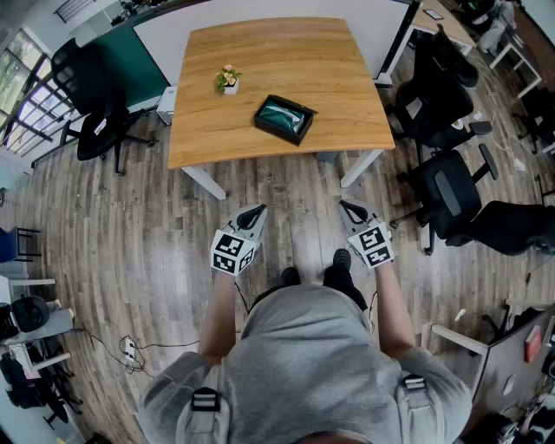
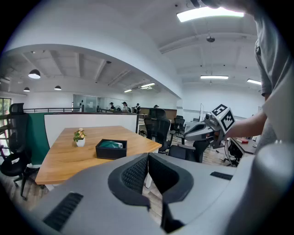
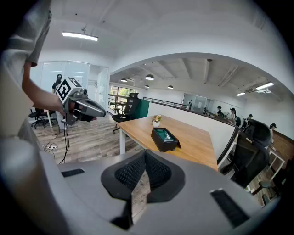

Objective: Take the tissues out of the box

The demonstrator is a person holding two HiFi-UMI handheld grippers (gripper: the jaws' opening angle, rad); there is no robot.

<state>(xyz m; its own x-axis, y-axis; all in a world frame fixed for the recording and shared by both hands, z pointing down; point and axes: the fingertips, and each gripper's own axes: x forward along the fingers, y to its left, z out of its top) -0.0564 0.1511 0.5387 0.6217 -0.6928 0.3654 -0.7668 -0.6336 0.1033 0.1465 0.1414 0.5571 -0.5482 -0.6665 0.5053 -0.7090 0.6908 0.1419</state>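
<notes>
Bright, even office light: the ceiling strips (image 2: 210, 13) clip to white in both gripper views, and daylight comes from the windows (image 1: 22, 82) at the head view's left. Soft shadow under the table (image 1: 277, 87). Heavy fisheye — black vignetted corners, bent lines — no motion blur.

A wooden surface (image 1: 277, 61) stands on a plank floor (image 1: 130, 251). A small potted plant (image 1: 227, 80) sits on it, near its left side. One black chair (image 1: 91, 104) stands at the left, beside a green panel (image 1: 143, 65). More black chairs (image 1: 447, 186) stand at the right. A power strip (image 1: 130, 349) with cables lies on the floor at lower left.
</notes>
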